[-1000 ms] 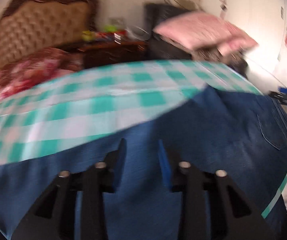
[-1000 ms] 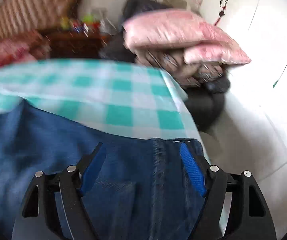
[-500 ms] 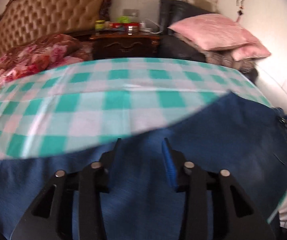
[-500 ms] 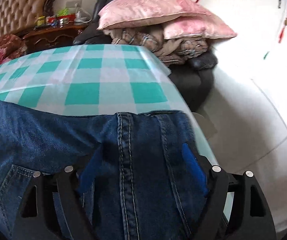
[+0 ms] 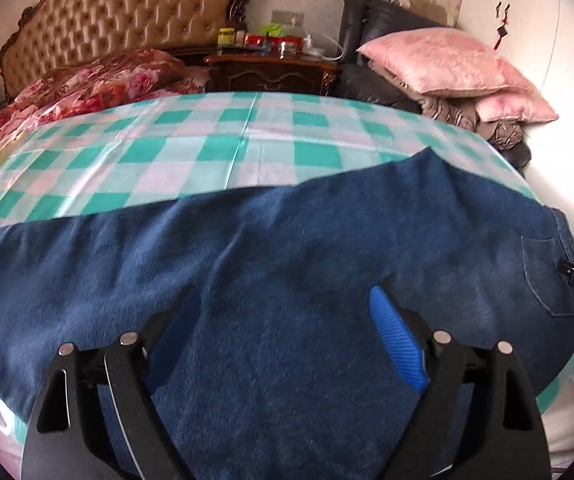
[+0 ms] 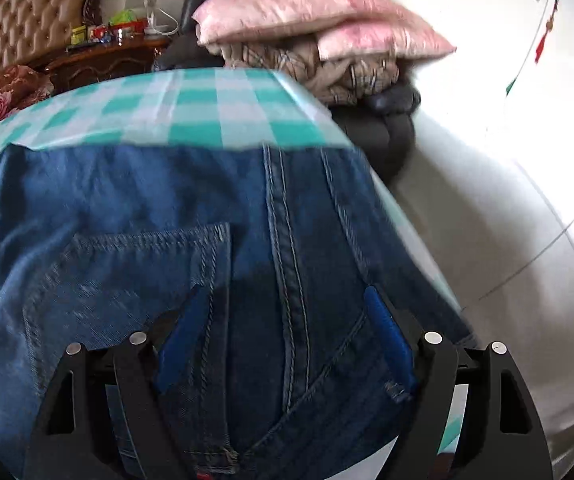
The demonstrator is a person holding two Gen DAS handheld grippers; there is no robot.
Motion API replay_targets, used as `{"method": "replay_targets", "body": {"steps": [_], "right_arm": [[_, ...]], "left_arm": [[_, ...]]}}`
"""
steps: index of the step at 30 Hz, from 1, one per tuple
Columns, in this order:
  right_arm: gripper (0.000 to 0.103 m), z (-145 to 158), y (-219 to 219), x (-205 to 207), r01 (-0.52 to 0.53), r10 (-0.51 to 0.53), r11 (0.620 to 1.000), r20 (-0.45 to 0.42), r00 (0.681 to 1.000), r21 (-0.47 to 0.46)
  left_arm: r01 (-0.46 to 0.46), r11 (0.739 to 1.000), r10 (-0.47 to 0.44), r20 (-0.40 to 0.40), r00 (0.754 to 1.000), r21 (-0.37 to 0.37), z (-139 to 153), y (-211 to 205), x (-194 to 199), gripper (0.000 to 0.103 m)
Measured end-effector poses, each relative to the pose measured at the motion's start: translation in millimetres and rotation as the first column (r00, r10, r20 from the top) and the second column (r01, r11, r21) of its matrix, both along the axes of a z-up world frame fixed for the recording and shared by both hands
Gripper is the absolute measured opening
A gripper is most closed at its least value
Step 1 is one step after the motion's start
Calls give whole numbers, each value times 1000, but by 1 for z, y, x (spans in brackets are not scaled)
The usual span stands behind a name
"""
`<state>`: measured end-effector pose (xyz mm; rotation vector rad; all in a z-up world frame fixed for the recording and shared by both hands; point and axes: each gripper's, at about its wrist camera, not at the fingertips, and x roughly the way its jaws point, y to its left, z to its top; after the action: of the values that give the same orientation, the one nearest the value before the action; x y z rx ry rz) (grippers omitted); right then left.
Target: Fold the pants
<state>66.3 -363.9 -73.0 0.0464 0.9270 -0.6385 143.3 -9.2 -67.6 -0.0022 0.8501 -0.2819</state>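
Hovering low over denim: left gripper (image 5: 287,320), blue pads spread wide, nothing pinched between them, leg fabric of the jeans (image 5: 271,264) beneath. Right gripper (image 6: 287,320) likewise spread wide, pads either side of the seat seam, not clamped; stitched back pocket (image 6: 127,280) just left of it, waistband at the near edge of that view. Jeans lying flat across the green-and-white checked cloth (image 5: 215,148), waist end toward the right edge, legs running off to the left; right wrist view blurred. Beyond the denim, bare checked cloth to its far edge. Farther back, floral red bedding (image 5: 95,84) at left, dark carved nightstand (image 5: 275,72) with small bottles and jars on top. Pink pillows (image 5: 439,60) stacked on crumpled brown-grey cloth over a dark armchair at right. Tufted tan headboard (image 5: 123,12) against the far wall; white wardrobe doors (image 6: 527,120) at far right.
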Motion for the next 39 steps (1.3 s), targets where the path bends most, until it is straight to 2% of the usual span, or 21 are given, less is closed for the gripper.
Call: {"method": "replay_targets", "body": {"steps": [11,17,22,27,32,35,39], "right_arm": [[80,-6,0,-9,-6,6,1000,36,999,-6],[80,-4,0,-9,-4,4,1000,22,1000,-4],[80,12,15,-16,5,-4,1000,24,1000,-23],[80,22,56,-23,-87,86,996,49,995,16],[80,10,79,-20,-133,133,991,4,991,23],[80,1,80,-21,-131,131,991,-23,991,31],[80,-3,79,-23,-130,130,991,-24,991,33]], "left_arm": [[-80,997,81,-24,996,19,-6,21,-14,86],[-100,995,100,-33,994,4,-3,29,-23,86],[-87,996,86,-44,995,-4,-2,22,-33,86],[-22,1000,22,-32,999,13,-3,-3,-47,86],[27,999,-25,-51,998,40,-14,-19,-54,86],[8,998,-3,-91,996,57,-25,-14,-52,86],[-3,996,11,-98,995,84,-29,-7,-52,87]]}}
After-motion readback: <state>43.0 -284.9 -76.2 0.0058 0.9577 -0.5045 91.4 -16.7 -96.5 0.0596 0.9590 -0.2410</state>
